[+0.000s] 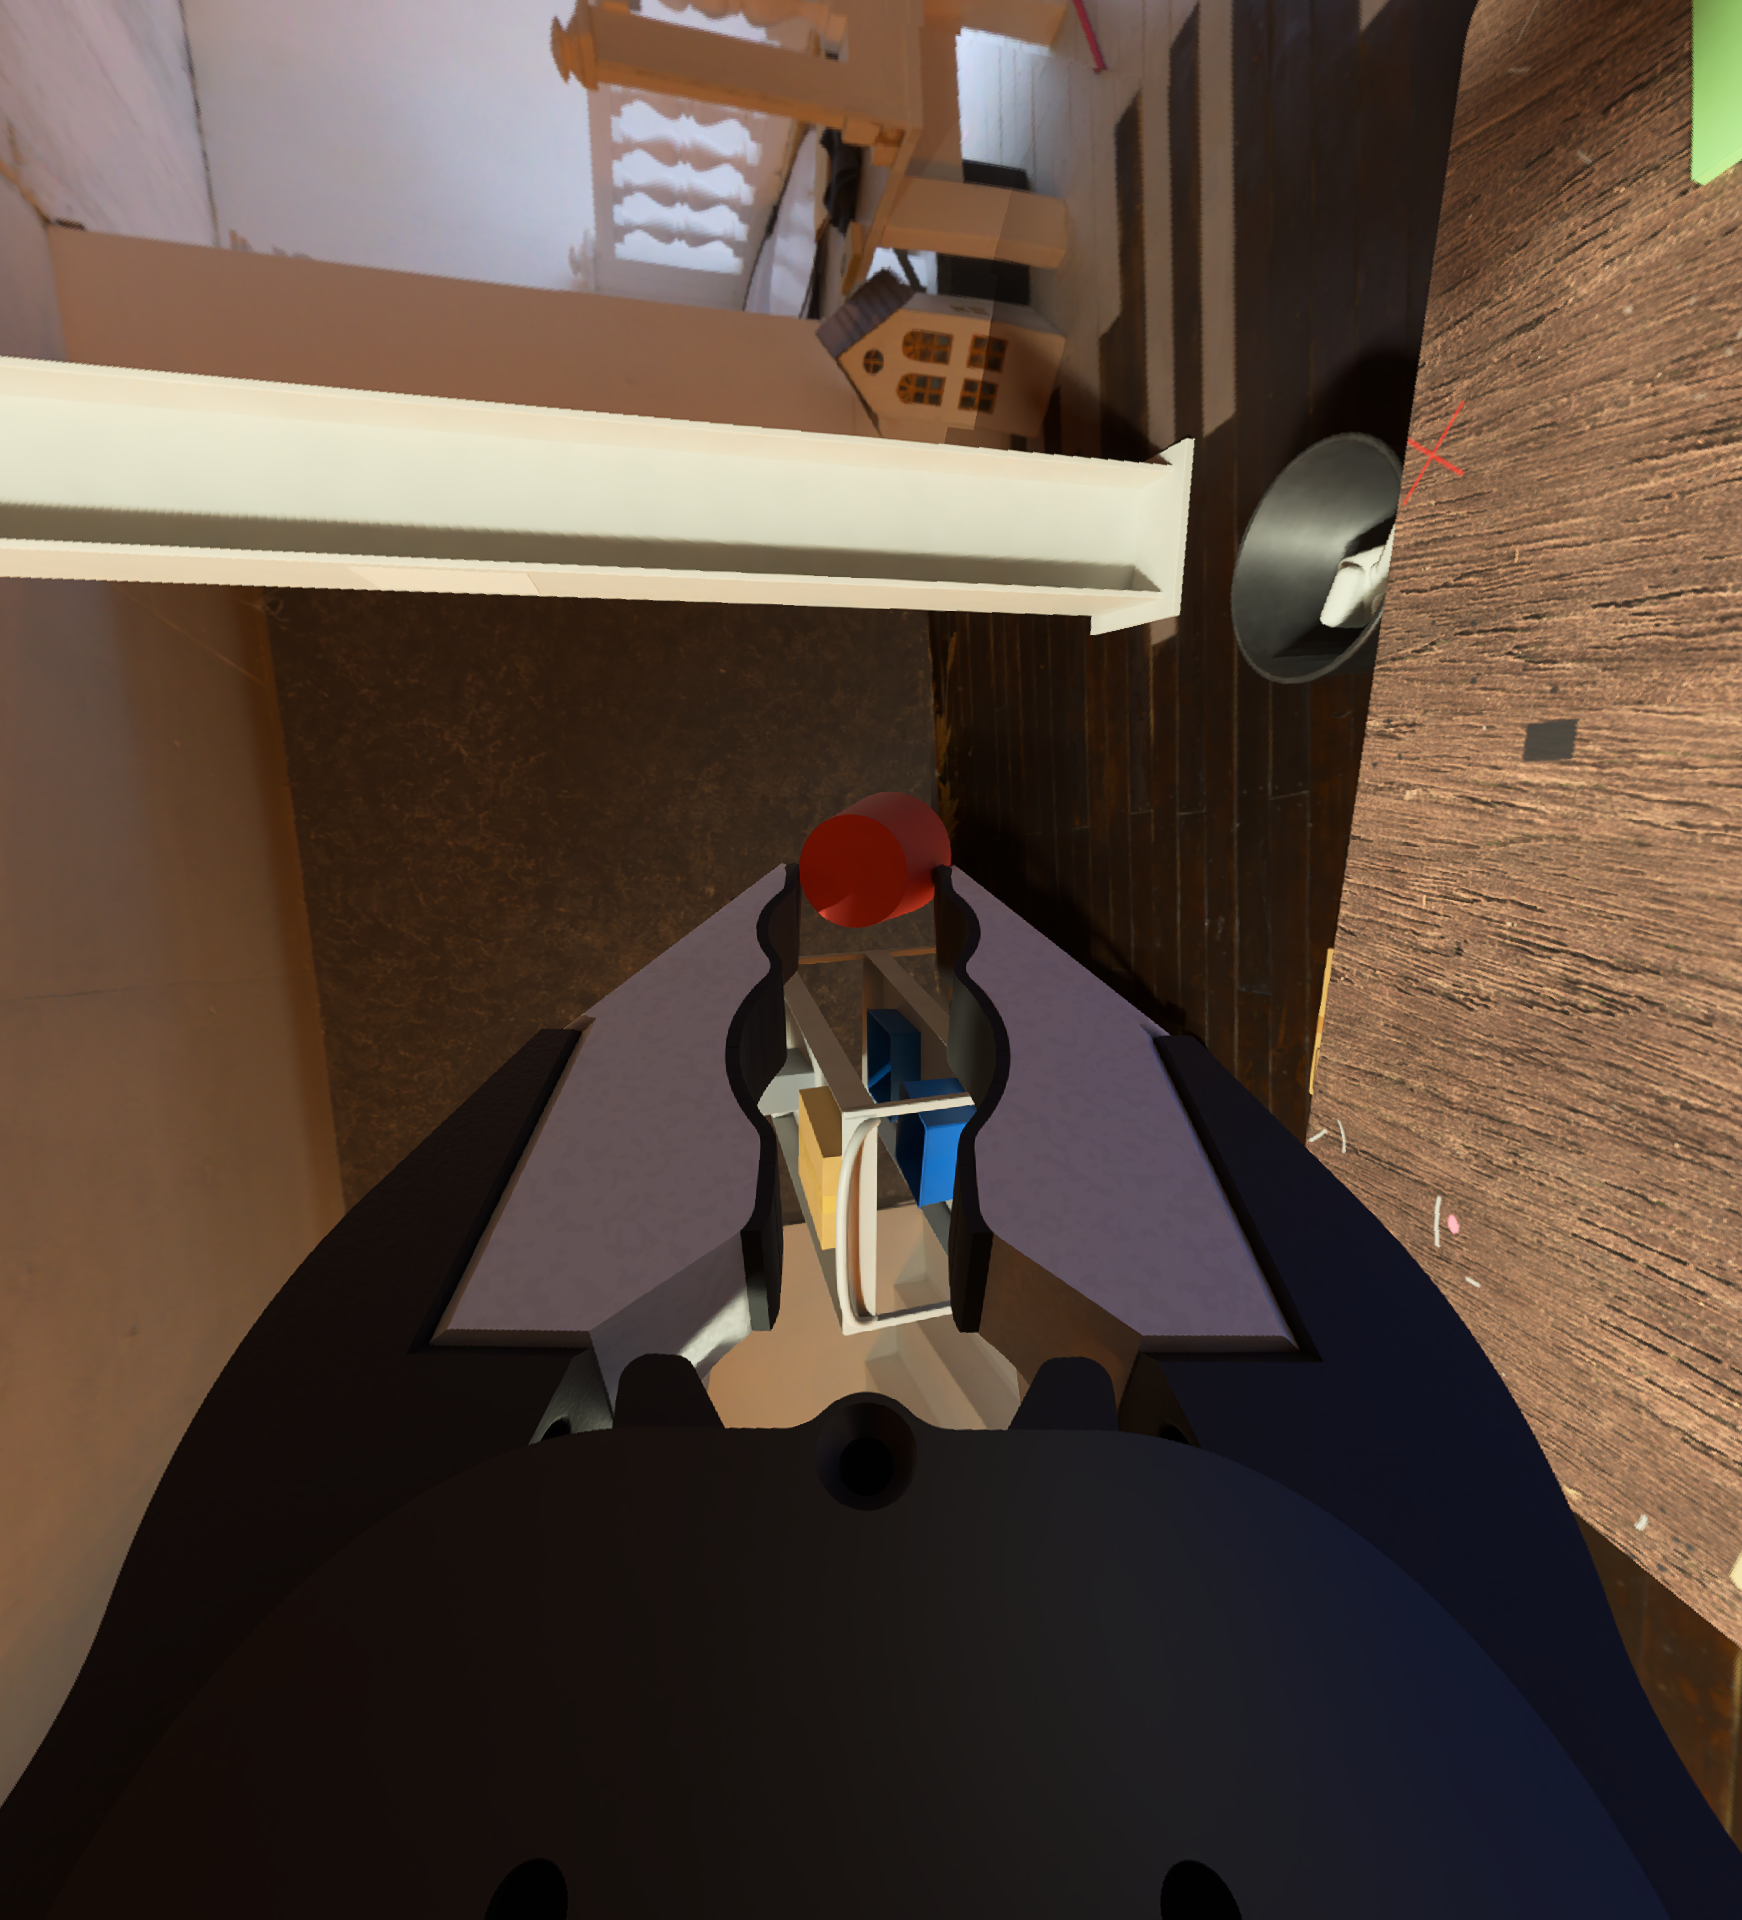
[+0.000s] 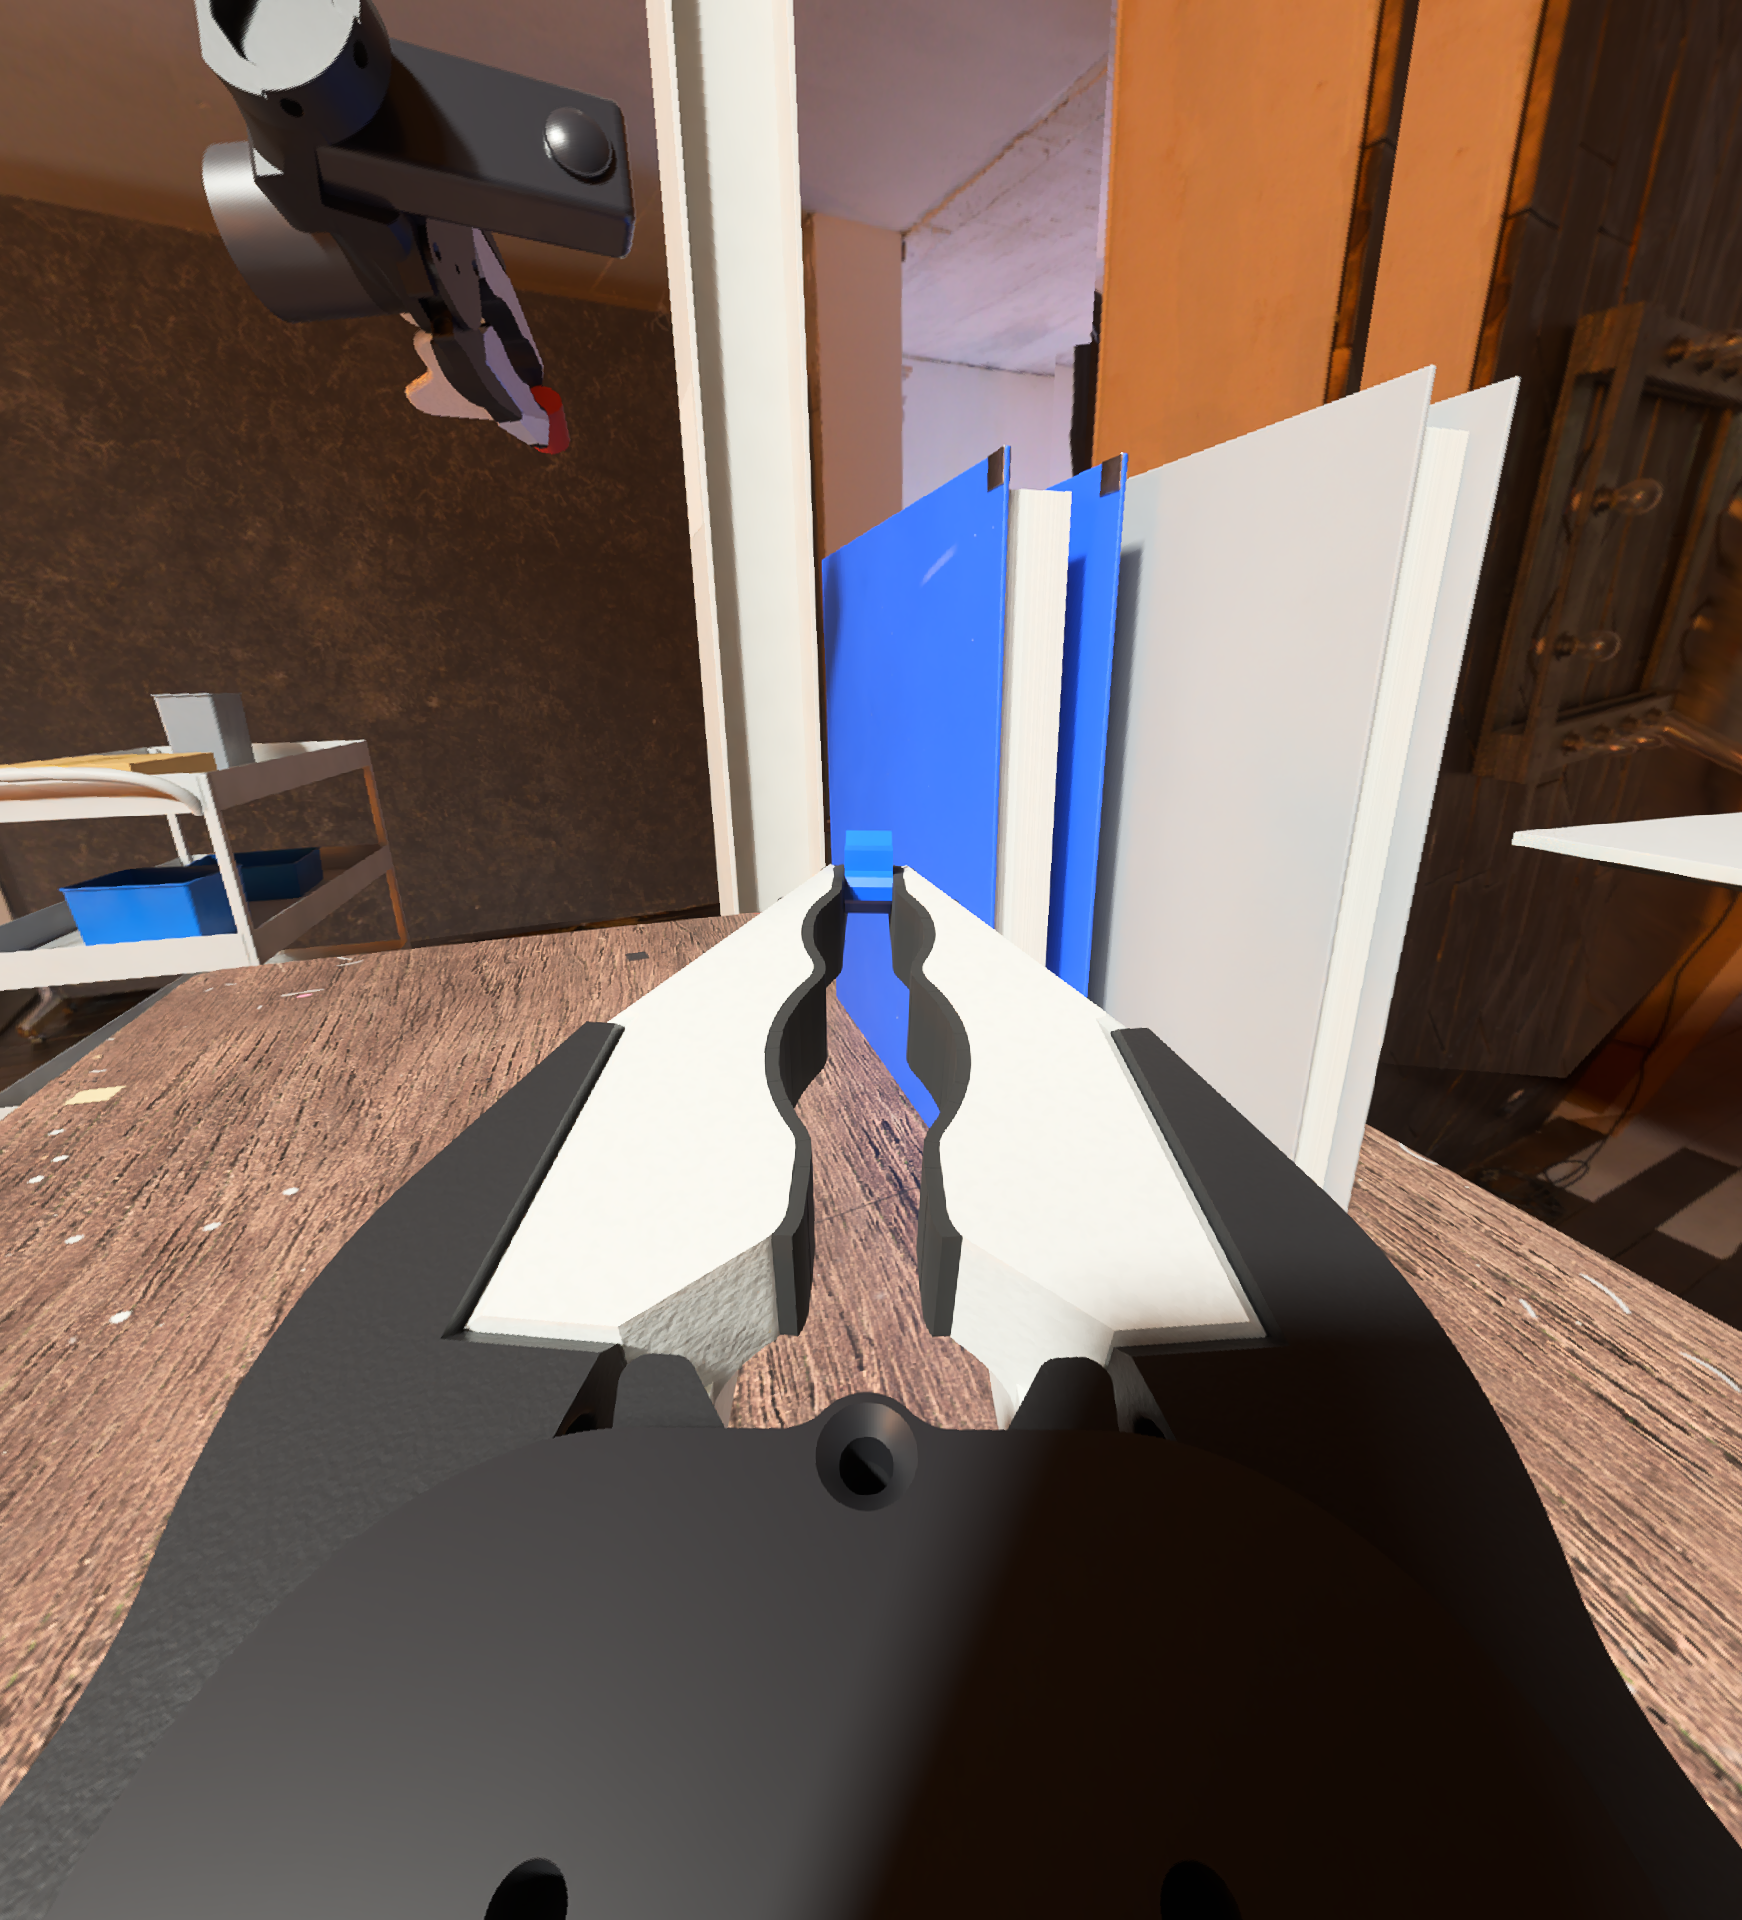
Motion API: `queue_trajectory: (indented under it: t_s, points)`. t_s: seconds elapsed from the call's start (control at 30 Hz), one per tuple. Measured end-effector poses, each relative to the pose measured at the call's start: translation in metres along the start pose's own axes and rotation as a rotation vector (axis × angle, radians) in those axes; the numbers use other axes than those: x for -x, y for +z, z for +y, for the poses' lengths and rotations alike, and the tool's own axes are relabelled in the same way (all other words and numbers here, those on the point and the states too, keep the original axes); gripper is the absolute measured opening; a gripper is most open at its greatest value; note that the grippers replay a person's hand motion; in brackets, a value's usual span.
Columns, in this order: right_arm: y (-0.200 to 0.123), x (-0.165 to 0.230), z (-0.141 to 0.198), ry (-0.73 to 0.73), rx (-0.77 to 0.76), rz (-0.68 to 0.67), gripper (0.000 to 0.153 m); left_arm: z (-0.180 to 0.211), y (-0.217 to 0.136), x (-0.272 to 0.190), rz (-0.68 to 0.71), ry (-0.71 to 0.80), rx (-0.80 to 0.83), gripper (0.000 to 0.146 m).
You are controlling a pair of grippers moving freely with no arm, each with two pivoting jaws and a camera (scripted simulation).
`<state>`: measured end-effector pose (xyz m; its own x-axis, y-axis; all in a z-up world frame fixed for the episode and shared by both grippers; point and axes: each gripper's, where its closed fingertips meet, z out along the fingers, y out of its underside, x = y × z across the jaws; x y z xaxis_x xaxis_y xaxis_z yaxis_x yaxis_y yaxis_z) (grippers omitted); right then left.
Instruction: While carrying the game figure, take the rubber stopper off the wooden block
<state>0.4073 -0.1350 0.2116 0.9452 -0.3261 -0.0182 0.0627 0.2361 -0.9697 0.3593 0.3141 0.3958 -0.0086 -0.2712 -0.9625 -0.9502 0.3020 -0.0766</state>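
The left gripper [image 1: 869, 888] pinches the red stopper [image 1: 872, 857] up high, the right gripper [image 2: 868, 883] pinches the blue figure [image 2: 868, 860], so next probably comes setting the stopper down.

Rubber stopper [image 1: 872, 859]: red, stubby cylinder, pinched at the tips of the left gripper's fingers, raised beyond the worktop's edge.
Game figure [image 2: 868, 864]: small blue piece, clamped between the right gripper's fingertips above the worktop.

Two grippers [image 2: 868, 883] [image 2: 543, 416], one red stopper [image 1: 872, 860], one blue figure [image 2: 868, 862], two books [image 2: 960, 727] [image 2: 1262, 779]
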Motion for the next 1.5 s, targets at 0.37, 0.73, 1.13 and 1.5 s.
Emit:
queue_trajectory:
  t_s: [0.37, 0.73, 1.13, 1.5]
  points:
    - [-0.003, -0.010, 0.003, -0.003, 0.010, 0.040, 0.007, 0.000, -0.029, 0.021, -0.043, -0.069, -0.111, 0.025]
    - [0.009, -0.017, 0.044, 0.136, 0.162, 0.043, 0.007, -0.024, -0.092, 0.010, -0.082, -0.090, -0.265, 0.025]
    - [0.009, -0.035, 0.065, 0.338, 0.178, 0.061, 0.007, -0.027, -0.091, 0.002, -0.072, -0.121, -0.251, 0.025]
    - [0.011, -0.029, 0.063, 0.318, 0.183, 0.050, 0.007, -0.003, -0.096, 0.004, -0.060, -0.157, -0.231, 0.025]
